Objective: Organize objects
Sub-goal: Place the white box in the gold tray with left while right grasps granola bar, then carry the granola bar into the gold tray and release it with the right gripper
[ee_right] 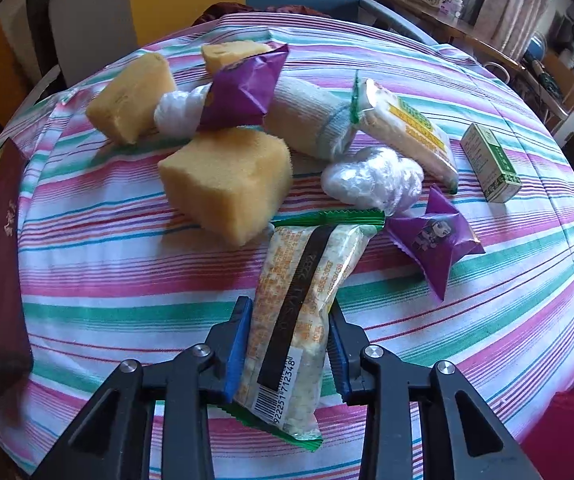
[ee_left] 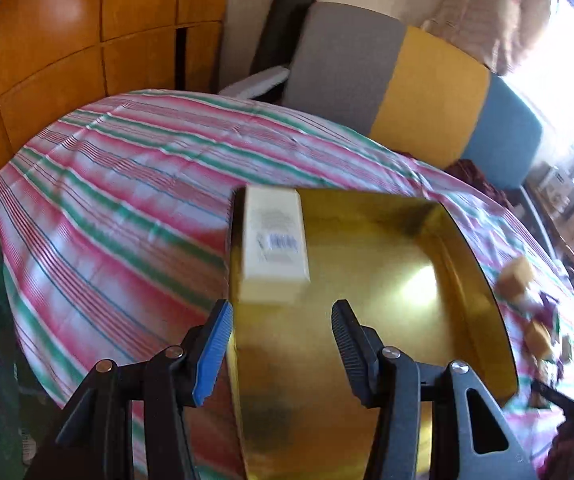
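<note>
In the left wrist view a gold tray [ee_left: 407, 280] lies on the striped cloth, and a white carton [ee_left: 273, 236] sits in its far left corner. My left gripper [ee_left: 281, 320] hangs open over the tray's near left side: the blue-padded finger is outside the left wall, the other finger is over the tray floor, and nothing is gripped. In the right wrist view my right gripper [ee_right: 290, 306] is shut on a clear snack packet [ee_right: 307, 280] with green ends and a barcode, one pad pressing on each long side.
Beyond the packet lie yellow sponges [ee_right: 227, 180], two purple sachets [ee_right: 435, 240], a rolled white sock [ee_right: 307, 120], a crumpled plastic bag [ee_right: 371, 180], a second snack packet [ee_right: 411, 128] and a small green-white box [ee_right: 491, 164]. A dark red lid [ee_right: 3, 260] is at the left edge. A grey, yellow and blue backrest [ee_left: 427, 80] rises behind.
</note>
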### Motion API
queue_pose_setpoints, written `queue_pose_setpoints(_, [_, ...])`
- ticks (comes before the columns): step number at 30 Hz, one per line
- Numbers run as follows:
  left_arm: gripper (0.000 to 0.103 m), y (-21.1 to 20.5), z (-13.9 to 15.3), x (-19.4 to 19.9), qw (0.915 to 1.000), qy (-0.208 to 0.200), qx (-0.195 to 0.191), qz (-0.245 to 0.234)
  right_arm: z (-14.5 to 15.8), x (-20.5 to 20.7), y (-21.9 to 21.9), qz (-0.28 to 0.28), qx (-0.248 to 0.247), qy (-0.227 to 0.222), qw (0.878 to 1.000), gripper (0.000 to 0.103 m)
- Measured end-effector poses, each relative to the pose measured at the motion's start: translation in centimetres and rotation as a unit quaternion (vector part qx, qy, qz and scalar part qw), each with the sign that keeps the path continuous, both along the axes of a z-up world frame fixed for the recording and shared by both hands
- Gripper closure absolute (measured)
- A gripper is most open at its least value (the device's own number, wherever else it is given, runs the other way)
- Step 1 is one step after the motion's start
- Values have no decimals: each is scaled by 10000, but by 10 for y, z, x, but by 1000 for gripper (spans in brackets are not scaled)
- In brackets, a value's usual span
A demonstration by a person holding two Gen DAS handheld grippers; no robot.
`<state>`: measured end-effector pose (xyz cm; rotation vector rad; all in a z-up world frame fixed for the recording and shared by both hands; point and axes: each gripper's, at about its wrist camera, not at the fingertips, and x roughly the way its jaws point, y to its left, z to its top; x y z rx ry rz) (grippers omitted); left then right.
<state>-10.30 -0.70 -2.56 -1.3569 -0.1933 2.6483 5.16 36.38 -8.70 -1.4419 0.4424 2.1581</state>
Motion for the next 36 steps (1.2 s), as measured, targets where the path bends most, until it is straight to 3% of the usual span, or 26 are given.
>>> queue_pose_setpoints(5, [51, 11, -7, 25, 9994, -128, 209, -255, 5, 0, -22, 538, -328, 46, 9980, 69])
queue_pose_setpoints(8, [51, 18, -8, 33, 9990, -114, 223, -380, 13, 1, -45, 962, -695, 327, 9924, 70])
queue_pose_setpoints(12, [51, 24, -4, 40, 9986, -28, 176, -503, 12, 12, -82, 1382, -667, 516, 9868, 70])
queue_pose_setpoints(29, [51, 11, -3, 62, 9993, 72, 59, -352, 18, 6, -111, 1617, -581, 707, 9826, 71])
queue_pose_setpoints(36, [51, -5, -5, 63, 9999, 55, 38, -141, 51, 4, -125, 1780, -514, 1125, 9762, 71])
